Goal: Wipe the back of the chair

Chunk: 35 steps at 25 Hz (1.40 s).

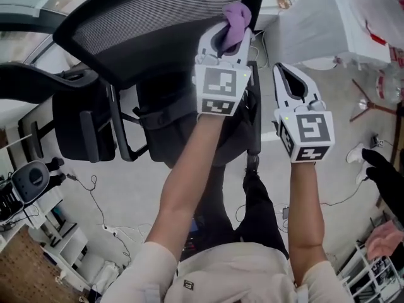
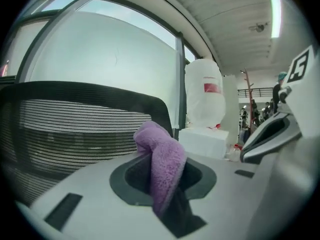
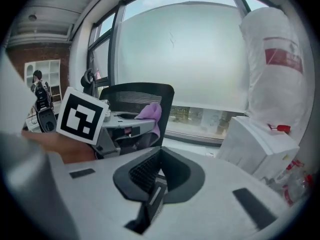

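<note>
The black mesh chair back fills the top of the head view and lies left of centre in the left gripper view. My left gripper is shut on a purple cloth, holding it at the back's upper right edge. The folded cloth bulges out of the jaws; I cannot tell whether it touches the mesh. My right gripper hangs to the right of the chair, shut with nothing between its ribbed pads. From there I see the cloth against the chair back's frame.
A tall white wrapped object and a white box stand close on the right by the window. The chair's armrest juts left. Cables trail on the floor, with white shelving lower left and a stand's foot right.
</note>
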Available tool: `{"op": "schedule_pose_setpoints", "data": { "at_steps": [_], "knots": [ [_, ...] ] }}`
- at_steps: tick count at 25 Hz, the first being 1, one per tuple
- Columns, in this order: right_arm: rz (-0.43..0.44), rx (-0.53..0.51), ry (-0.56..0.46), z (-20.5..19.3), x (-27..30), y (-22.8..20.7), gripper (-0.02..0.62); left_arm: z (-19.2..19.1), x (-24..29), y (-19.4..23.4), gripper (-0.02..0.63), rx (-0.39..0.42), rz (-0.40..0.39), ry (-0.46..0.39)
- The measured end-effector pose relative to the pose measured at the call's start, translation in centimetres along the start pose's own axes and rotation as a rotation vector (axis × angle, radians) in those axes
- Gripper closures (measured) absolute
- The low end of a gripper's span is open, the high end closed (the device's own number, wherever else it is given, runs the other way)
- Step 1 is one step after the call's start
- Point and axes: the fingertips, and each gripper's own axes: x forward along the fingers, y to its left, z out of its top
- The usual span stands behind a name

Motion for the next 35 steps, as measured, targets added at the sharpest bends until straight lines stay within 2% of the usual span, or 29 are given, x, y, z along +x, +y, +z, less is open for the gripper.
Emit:
{"op": "schedule_pose_setpoints", "data": {
  "at_steps": [4, 7, 11, 15, 19, 21, 27, 35],
  "knots": [
    [-0.001, 0.005, 0.000, -0.2, -0.1, -0.5, 0.601, 0.1, -0.2, 0.1, 0.506, 0.009, -0.001, 0.003],
    [0.024, -0.009, 0.000, 0.5, 1.0, 1.0, 0.601, -0.2, -0.7, 1.1, 0.506, 0.021, 0.007, 0.011],
    [0.073, -0.039, 0.002, 2.0, 3.3, 4.6, 0.601, -1.7, -3.3, 7.3, 0.506, 0.010, 0.087, 0.034],
    [0.132, -0.073, -0.001, 3.7, 6.2, 9.5, 0.601, -3.8, -8.1, 17.2, 0.508, 0.004, 0.223, 0.064],
    [0.204, -0.113, -0.005, 5.0, 8.6, 15.1, 0.601, -5.6, -16.2, 28.4, 0.509, -0.045, 0.475, 0.086],
    [0.236, -0.134, -0.004, 5.5, 9.3, 17.2, 0.601, -6.0, -19.5, 31.9, 0.509, -0.083, 0.559, 0.086],
    [0.268, -0.161, -0.004, 6.3, 10.7, 20.2, 0.601, -6.3, -20.7, 33.0, 0.511, -0.063, 0.562, 0.083],
    [0.225, -0.147, -0.011, 6.6, 8.4, 17.0, 0.601, -6.2, -18.7, 30.5, 0.511, -0.134, 0.530, 0.086]
  ]
}}
